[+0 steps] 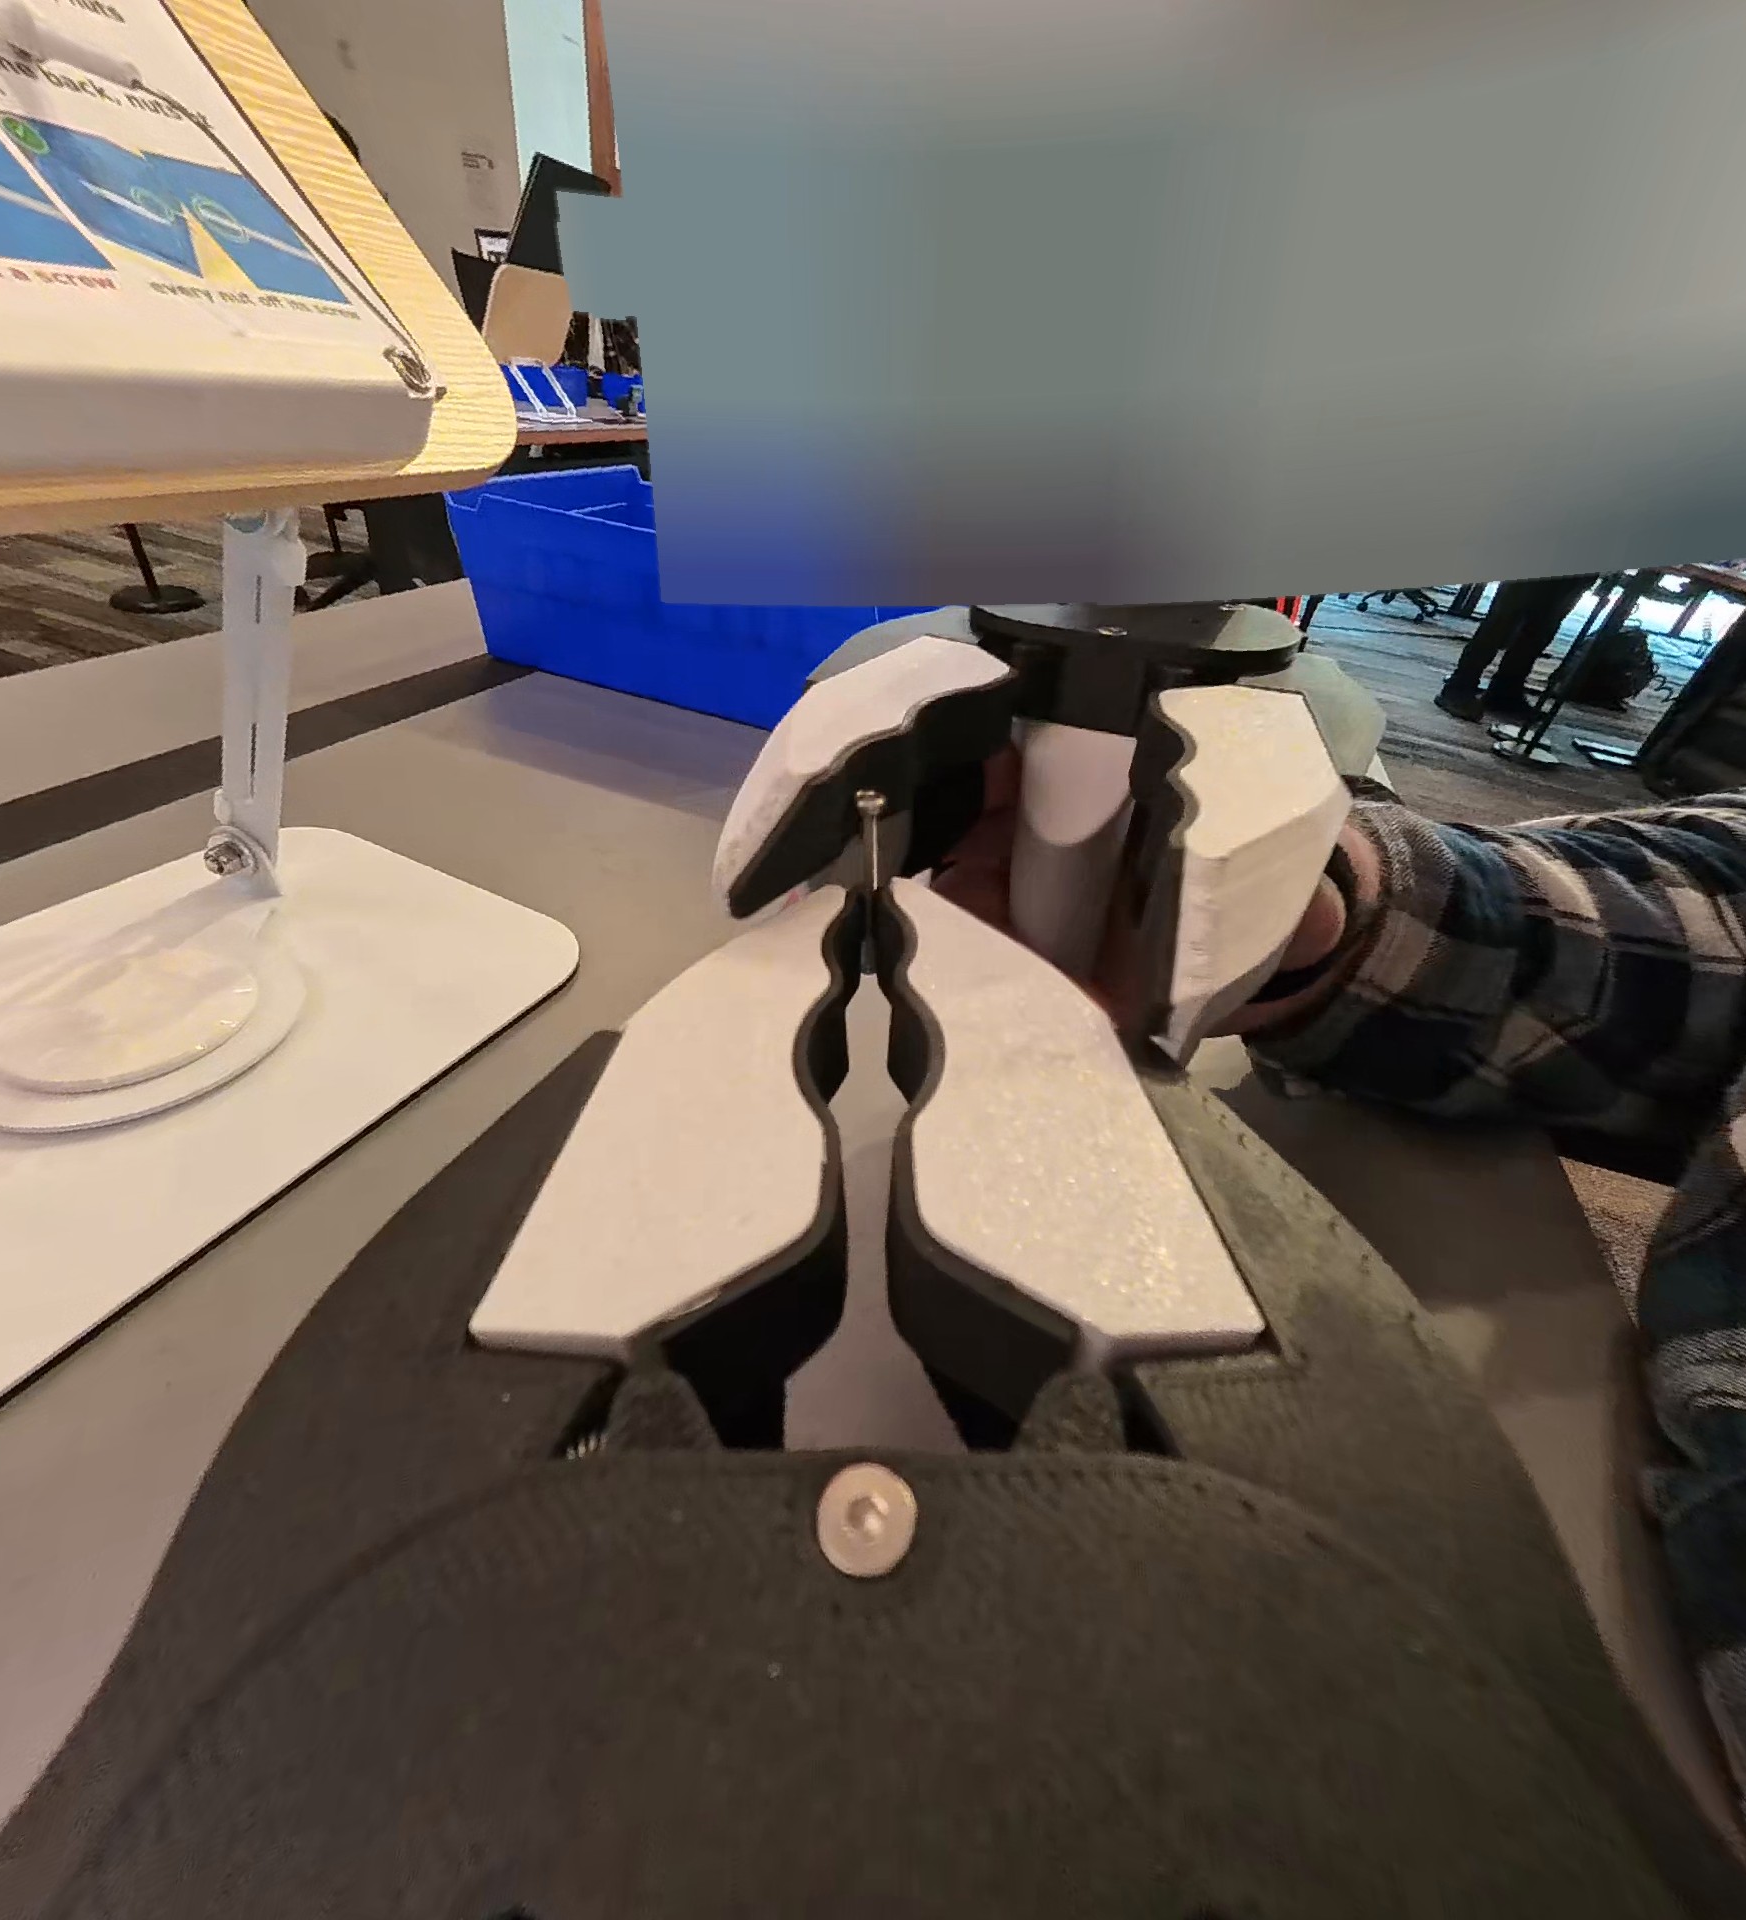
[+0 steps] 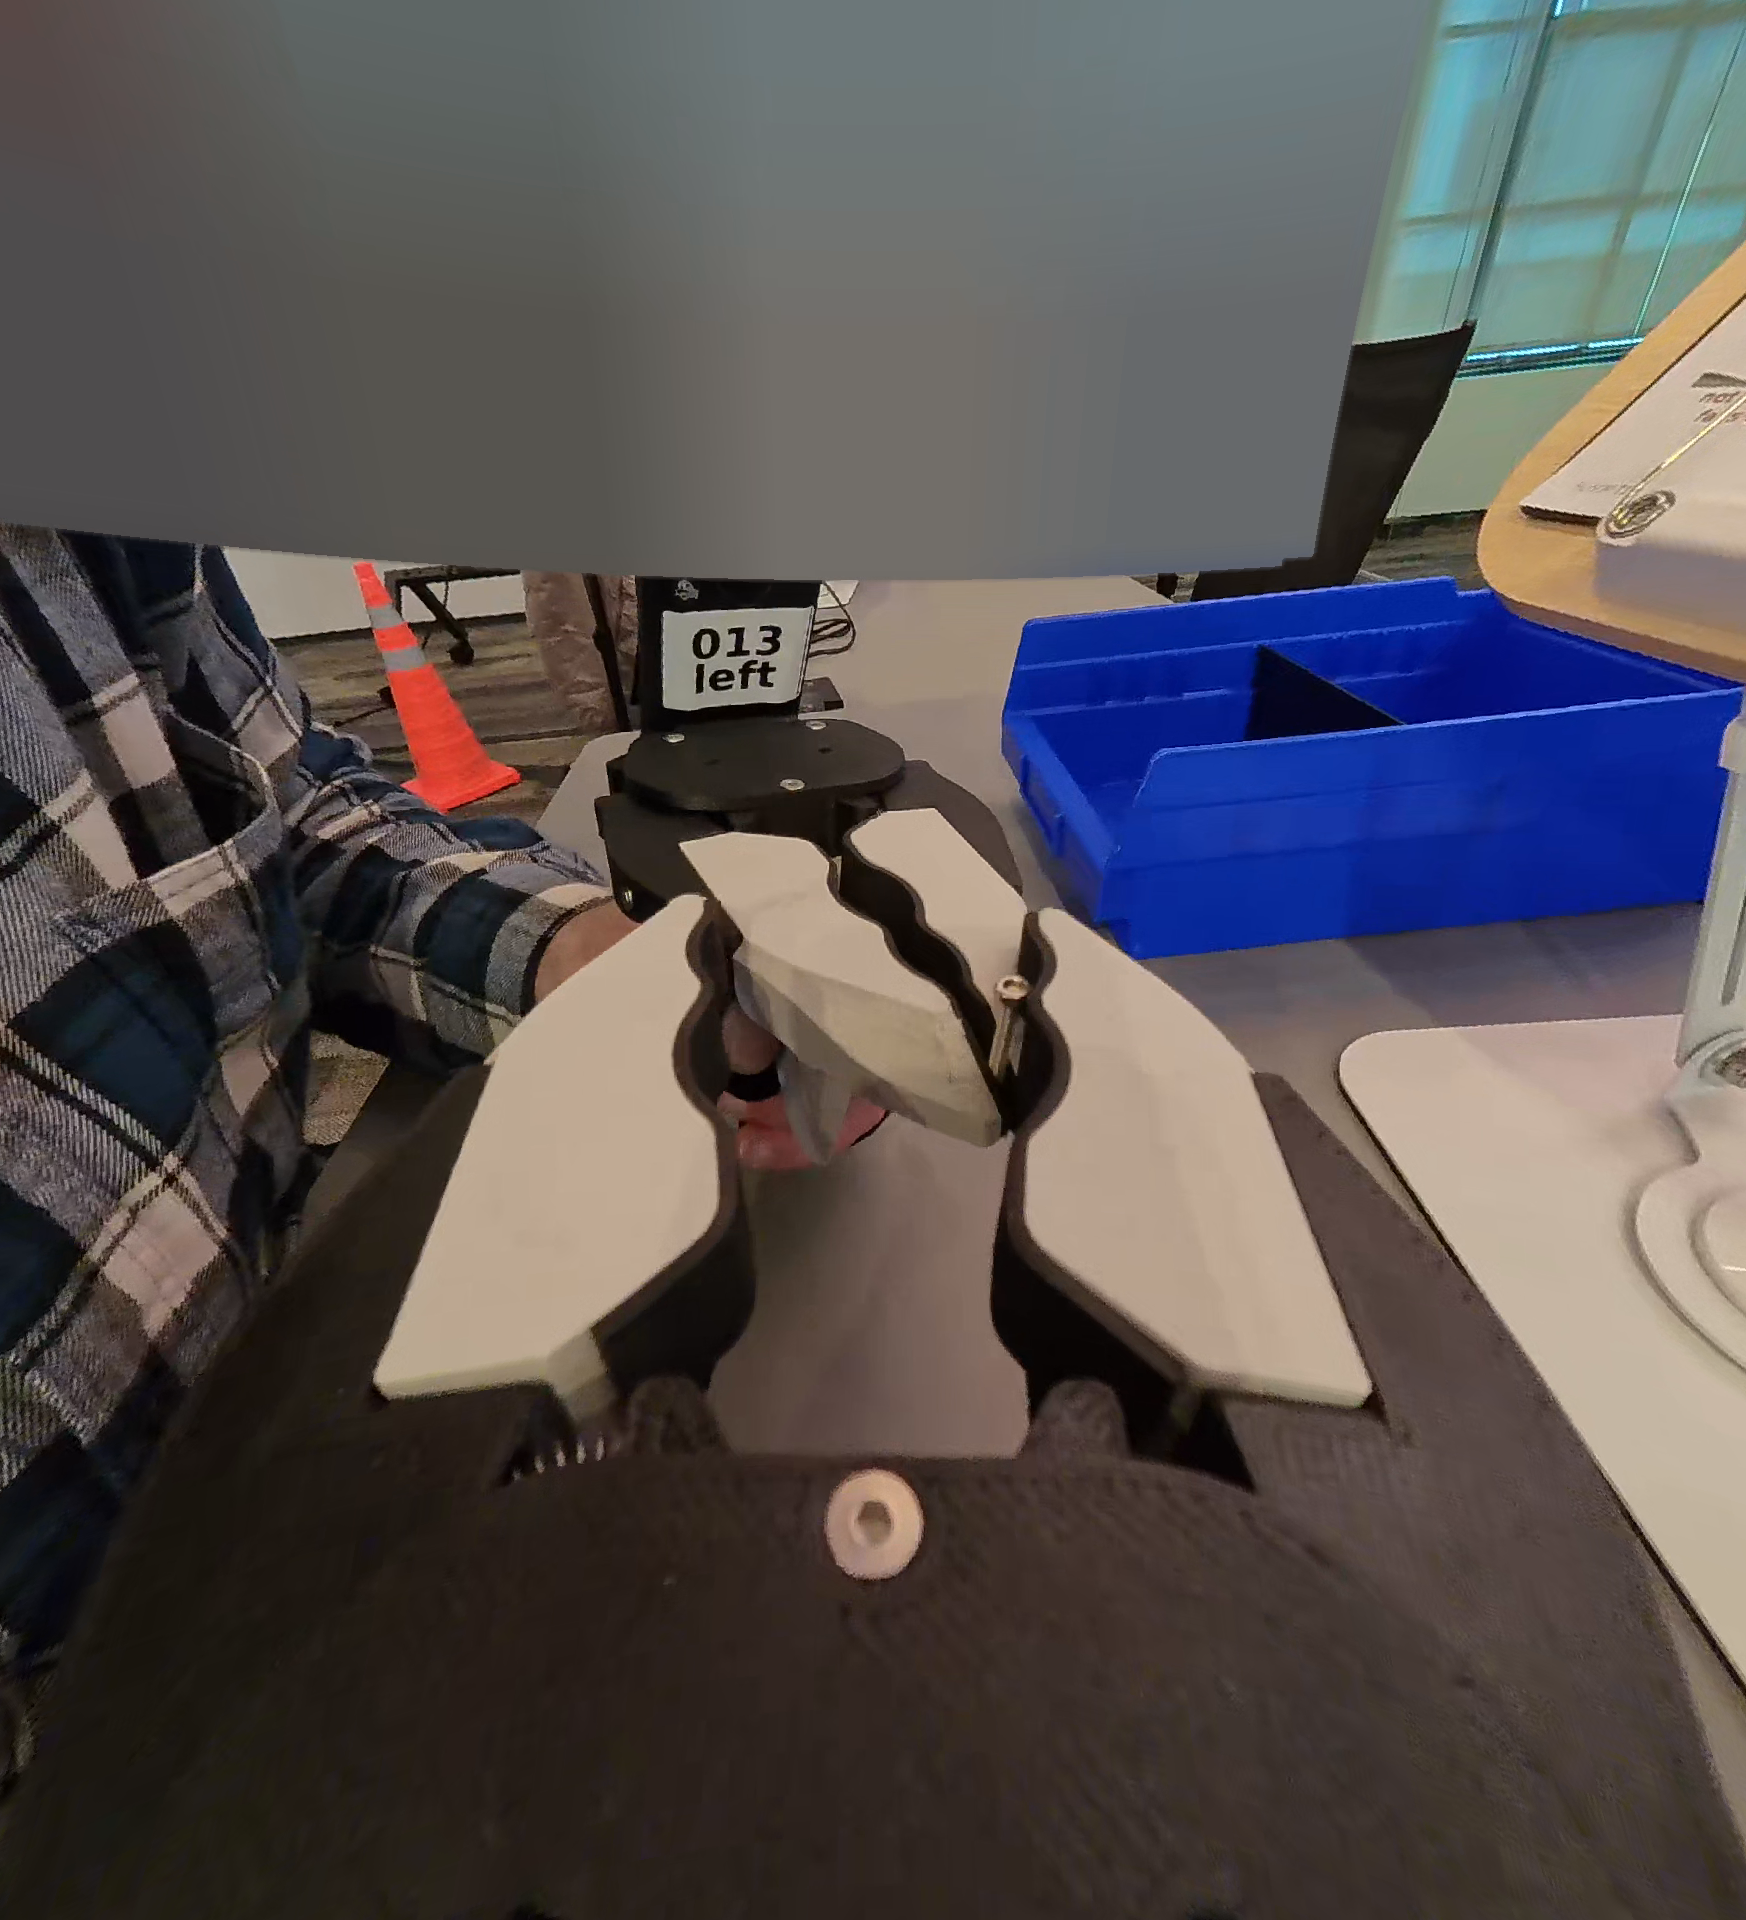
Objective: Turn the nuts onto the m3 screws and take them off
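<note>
Left hand-held gripper (image 1: 869, 935) pinches a slim metal screw (image 1: 875, 847); right hand-held gripper (image 2: 869, 997) apparently gapes.

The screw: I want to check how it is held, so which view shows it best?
The left wrist view: the screw stands clear above the shut left gripper. In the right wrist view, the fingers partly hide it.

bin (image 2: 1368, 831) behind stand (image 2: 1534, 1195), both on table (image 2: 1264, 977).

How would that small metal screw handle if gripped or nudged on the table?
The screw looks thin, shiny metal: probably stiff, light, somewhat slippery. Its round shaft would likely roll on the grey table. Only the closed left gripper's fingers' tips hold it, so it might pivot.
</note>
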A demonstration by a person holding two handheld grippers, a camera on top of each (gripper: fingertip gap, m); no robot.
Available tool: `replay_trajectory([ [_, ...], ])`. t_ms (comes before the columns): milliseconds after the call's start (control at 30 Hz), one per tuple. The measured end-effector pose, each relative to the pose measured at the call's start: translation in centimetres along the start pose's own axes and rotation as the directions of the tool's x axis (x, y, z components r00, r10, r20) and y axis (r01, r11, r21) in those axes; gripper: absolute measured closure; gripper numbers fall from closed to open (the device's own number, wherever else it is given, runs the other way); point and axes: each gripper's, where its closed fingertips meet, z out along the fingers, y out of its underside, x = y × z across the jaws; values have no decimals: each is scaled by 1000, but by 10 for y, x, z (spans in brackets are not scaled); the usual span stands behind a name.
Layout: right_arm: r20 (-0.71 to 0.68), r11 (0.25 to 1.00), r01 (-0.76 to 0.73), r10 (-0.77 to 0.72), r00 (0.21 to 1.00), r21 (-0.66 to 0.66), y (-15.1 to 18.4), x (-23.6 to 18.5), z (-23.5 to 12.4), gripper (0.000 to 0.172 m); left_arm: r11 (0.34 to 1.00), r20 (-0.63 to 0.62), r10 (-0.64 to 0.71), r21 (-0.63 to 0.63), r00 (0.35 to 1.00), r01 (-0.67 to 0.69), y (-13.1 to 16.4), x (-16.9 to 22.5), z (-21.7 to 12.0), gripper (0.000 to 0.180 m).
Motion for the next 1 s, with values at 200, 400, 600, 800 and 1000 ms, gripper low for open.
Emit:
replay_trajectory([
  [200, -22, 1000, 7, -7, 1000, -6, 2, 1, -4, 114, 1000, -6, -13, 6, 1000, 13, -1, -1, -1, 179],
  [400, -43, 1000, 5, -6, 999, -7, 3, 2, -9, 112, 999, 2, -31, 22, 1000, 31, -3, -5, -3, 179],
  [600, -64, 1000, 7, -6, 998, 8, -2, 6, -11, 111, 999, -8, -45, 29, 999, 45, -4, -5, -3, 179],
  [800, -51, 1000, 1, 0, 999, 9, -6, 16, -20, 115, 1000, -68, 3, 0, 998, -3, -1, 7, -7, 179],
  [1000, -88, 1000, -7, 8, 996, 12, -8, 33, -41, 124, 999, -73, 18, -33, 997, -20, 11, 11, -15, 179],
])
